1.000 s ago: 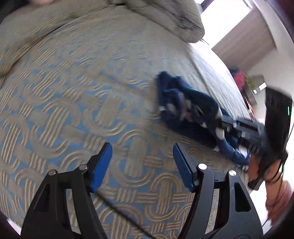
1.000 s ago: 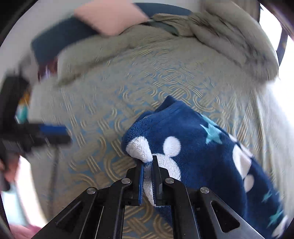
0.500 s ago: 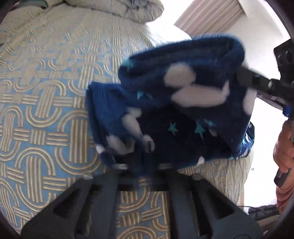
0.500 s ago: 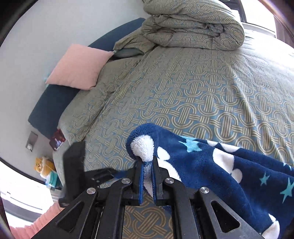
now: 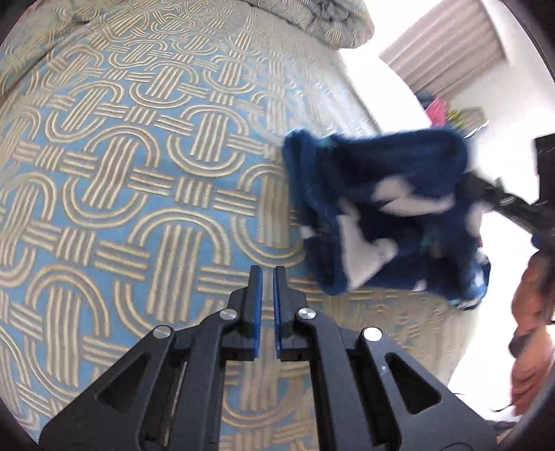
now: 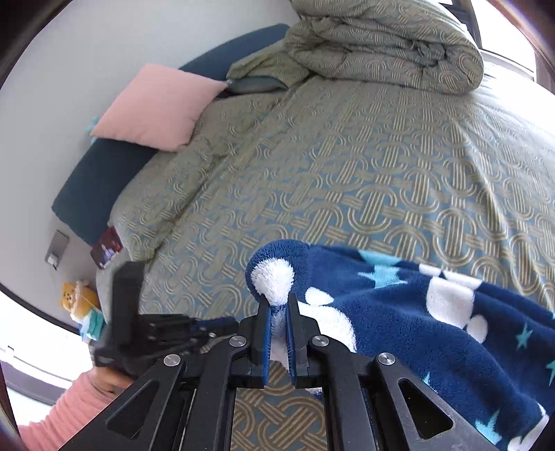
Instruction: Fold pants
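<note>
Left wrist view: the left claw [image 5: 267, 274] has its two blue-padded fingers [image 5: 256, 305] drawn nearly together, a thin slit between them, and nothing is caught there. It hangs over the bedspread [image 5: 145, 180], a blue cover woven with tan interlocking loops that fills the frame from 7 to 1 o'clock. The pants [image 5: 388, 215], dark blue fleece with white patches, are at 3 o'clock, bunched and blurred, lifted off the bed by the right claw [image 5: 485, 194], whose dark arm comes in from the right edge; its grip on the cloth is too smeared to read in this view. A folded duvet [image 5: 322, 20] lies at 12 o'clock. Ribbed curtains [image 5: 447, 52] hang at 1 o'clock beside a bright window area. No containers are in sight.

Right wrist view: the right claw [image 6: 278, 305] is clamped on a fluffy white-lined edge of the pants [image 6: 399, 312], the fabric pinched between its blue pads. The rest of the garment, blue with white dots and pale stars, trails off toward 4 o'clock over the bedspread [image 6: 347, 173]. The left claw [image 6: 222, 322] shows blurred at 8 o'clock, held by a person's hand in a pink sleeve [image 6: 69, 406]. A pink pillow [image 6: 156, 107] leans against a dark blue headboard [image 6: 100, 187] at 10 o'clock, the folded duvet [image 6: 381, 45] sits at 12 o'clock, and a small orange toy [image 6: 74, 298] stands at 9 o'clock by the grey wall [image 6: 69, 69].
</note>
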The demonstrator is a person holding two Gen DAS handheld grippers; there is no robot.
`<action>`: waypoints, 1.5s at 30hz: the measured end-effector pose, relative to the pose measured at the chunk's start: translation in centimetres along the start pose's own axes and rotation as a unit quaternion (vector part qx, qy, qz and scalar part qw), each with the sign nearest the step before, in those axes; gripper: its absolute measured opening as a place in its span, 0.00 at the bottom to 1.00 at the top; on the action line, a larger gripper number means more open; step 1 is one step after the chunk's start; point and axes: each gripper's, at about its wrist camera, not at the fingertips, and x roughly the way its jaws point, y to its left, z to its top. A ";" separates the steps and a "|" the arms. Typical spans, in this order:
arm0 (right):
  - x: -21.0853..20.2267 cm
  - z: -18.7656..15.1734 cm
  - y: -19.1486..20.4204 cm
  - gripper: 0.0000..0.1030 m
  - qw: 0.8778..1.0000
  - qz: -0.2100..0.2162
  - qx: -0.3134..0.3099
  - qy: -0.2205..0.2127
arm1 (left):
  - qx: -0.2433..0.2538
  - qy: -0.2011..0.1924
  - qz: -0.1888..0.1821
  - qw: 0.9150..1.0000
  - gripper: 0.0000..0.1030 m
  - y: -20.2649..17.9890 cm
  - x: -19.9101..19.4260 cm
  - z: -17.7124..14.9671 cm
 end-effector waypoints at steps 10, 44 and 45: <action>-3.9 2.3 -1.5 0.06 0.999 0.004 0.023 -0.042 | 0.141 0.017 -0.018 0.990 0.68 -6.9 3.0 -0.7; -7.0 2.5 -0.7 0.06 0.997 0.017 0.025 -0.074 | 0.074 0.062 -0.043 0.994 0.09 -4.9 3.5 -0.1; -7.0 2.5 -0.6 0.07 0.997 0.018 0.023 -0.075 | 0.060 0.069 -0.020 0.996 0.09 -3.8 3.6 -0.4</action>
